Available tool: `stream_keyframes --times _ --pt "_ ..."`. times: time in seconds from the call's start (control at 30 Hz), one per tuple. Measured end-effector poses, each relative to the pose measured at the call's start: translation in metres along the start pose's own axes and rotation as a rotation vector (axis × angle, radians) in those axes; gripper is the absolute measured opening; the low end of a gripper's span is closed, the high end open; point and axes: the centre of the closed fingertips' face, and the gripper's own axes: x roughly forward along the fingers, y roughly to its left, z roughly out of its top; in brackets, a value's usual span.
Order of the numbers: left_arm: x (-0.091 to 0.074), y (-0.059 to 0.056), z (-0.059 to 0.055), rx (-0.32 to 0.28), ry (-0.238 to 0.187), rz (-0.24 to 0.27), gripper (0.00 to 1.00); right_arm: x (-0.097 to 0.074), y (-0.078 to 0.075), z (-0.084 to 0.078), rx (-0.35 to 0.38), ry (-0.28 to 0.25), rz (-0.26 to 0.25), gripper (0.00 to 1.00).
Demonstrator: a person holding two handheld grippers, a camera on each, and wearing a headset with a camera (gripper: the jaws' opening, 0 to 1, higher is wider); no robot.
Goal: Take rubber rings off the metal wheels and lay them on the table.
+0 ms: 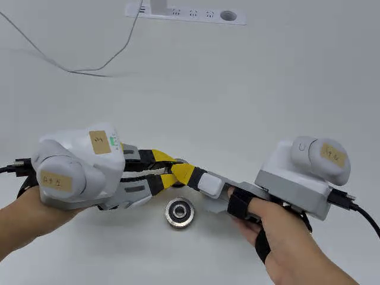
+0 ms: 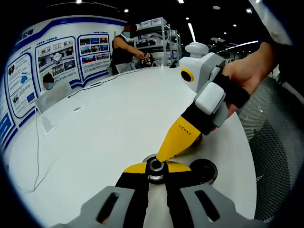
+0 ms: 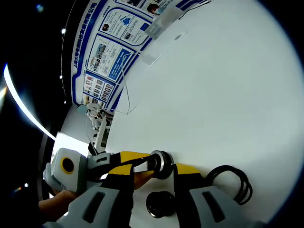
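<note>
Left claw: my left claw comes in from 9 o'clock in the head view. Its jaws are drawn narrow and clamped on a small wheel, one yellow tip on each side.
Held wheel: metal with a dark hub. It sits near the middle of the head view, and at 6 o'clock in the left gripper view, right at my tips.
Right claw: my right claw reaches in from 3 o'clock. In the left gripper view one yellow tip touches the held wheel's rim from 1 o'clock. In its own view the wheel sits between its two jaws. I cannot tell whether they pinch anything.
Second wheel: the second wheel lies flat on the table at 6 o'clock of the claw tips, near them but apart. I cannot tell whether it carries a ring.
Loose rings: black rubber rings lie flat in overlapping loops. In the right gripper view they are at 4 o'clock of the held wheel, just beside my right jaw.
Hands: my left hand is under the left claw's body. My right hand is strapped to the right one.
Table top: white. A power strip sits at 12 o'clock on the far edge, and a grey cable runs off toward 10 o'clock.
Background: in the left gripper view a person stands at 11 o'clock past the table, with poster boards at 10 o'clock.
</note>
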Motion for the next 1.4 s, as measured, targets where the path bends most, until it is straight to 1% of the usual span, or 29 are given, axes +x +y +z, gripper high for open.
stream_keyframes --times 0.23,0.33,0.47,0.6,0.67,0.73,0.77,0.83,0.97,1.13,1.4 --pt "0.0 -0.001 0.0 0.002 -0.003 -0.002 0.12 0.001 0.002 0.0 0.011 0.001 0.005 0.35" --pt "0.0 -0.001 0.0 0.002 -0.003 -0.001 0.12 0.0 0.005 0.0 0.016 -0.003 0.012 0.32" --pt "0.0 -0.001 0.001 0.002 -0.002 -0.002 0.12 0.0 0.005 0.0 0.014 -0.001 0.019 0.33" --pt "0.0 -0.001 0.002 0.002 -0.002 -0.002 0.12 -0.001 0.006 -0.002 0.029 0.01 0.03 0.33" --pt "0.0 -0.001 0.002 0.002 -0.002 -0.002 0.12 -0.002 0.006 -0.003 0.04 0.008 0.034 0.33" --pt "0.0 -0.001 0.002 0.002 -0.001 -0.002 0.12 -0.003 0.007 -0.002 0.07 -0.011 0.046 0.33" --pt "0.0 -0.002 0.002 0.002 -0.001 -0.002 0.12 -0.004 0.006 -0.001 0.075 -0.03 0.047 0.33" --pt "0.0 -0.002 0.003 0.002 0.0 -0.002 0.12 -0.005 0.006 0.001 0.065 -0.054 0.044 0.32" --pt "0.0 -0.002 0.003 0.002 0.001 -0.002 0.12 -0.006 0.007 0.001 0.054 -0.047 0.046 0.32" --pt "0.001 -0.003 0.003 0.002 0.002 -0.001 0.12 -0.006 0.005 0.004 0.051 -0.054 0.043 0.31" --pt "0.001 -0.002 0.003 0.002 0.002 -0.001 0.12 0.0 -0.002 0.009 0.021 -0.054 0.03 0.24"
